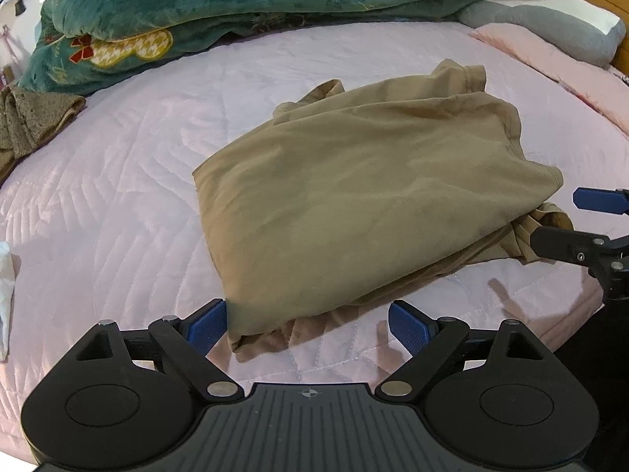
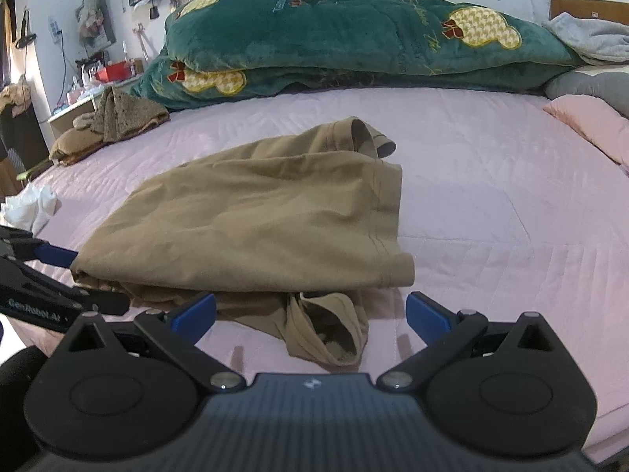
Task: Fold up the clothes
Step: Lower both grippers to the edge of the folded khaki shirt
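Roughly folded, the tan garment (image 1: 354, 204) lies lengthwise away from both spread grippers, left gripper (image 1: 308, 324) and right gripper (image 2: 310, 314).

My left black plastic gripper (image 1: 307, 324) and right one (image 2: 310, 316) have ribbed bodies, round side discs, silver pivot screws, blue ridged pads (image 1: 208, 324) and white lettering.

Folded shirt (image 1: 354, 204) lies on bed (image 1: 118, 196), blanket (image 1: 196, 8) behind it.
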Demonstrator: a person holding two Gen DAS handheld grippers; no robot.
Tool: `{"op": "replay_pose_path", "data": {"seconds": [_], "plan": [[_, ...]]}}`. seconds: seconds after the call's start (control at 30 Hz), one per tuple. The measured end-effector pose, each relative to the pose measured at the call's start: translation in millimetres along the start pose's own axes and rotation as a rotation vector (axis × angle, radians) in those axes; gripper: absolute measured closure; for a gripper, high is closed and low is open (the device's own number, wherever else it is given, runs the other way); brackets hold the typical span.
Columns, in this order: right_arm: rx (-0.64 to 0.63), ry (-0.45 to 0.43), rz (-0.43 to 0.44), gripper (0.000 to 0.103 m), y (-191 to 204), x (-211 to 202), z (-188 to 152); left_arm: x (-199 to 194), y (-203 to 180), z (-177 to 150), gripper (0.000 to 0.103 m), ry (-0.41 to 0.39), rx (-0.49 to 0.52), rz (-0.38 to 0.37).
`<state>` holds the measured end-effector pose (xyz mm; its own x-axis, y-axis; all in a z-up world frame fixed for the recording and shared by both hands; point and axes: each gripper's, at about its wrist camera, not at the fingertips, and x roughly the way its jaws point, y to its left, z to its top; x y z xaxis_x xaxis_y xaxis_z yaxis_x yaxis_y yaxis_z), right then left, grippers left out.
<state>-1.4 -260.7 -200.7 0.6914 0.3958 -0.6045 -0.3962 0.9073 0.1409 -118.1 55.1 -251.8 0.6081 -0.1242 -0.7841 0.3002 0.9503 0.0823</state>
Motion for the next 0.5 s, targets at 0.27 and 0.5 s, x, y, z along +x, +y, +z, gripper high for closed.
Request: {"op": "replay_pose_path", "data": {"seconds": [0.27, 0.5], "plan": [[0.006, 0.015, 0.002, 0.000, -0.8, 1.9, -0.2, 1.4, -4.1, 2.5, 0.013, 0.009, 0.000, 0.020], [0.020, 0.013, 0.004, 0.000, -2.6, 0.8, -0.3, 5.0, -4.3, 6.6, 0.013, 0.017, -0.003, 0.028]]}}
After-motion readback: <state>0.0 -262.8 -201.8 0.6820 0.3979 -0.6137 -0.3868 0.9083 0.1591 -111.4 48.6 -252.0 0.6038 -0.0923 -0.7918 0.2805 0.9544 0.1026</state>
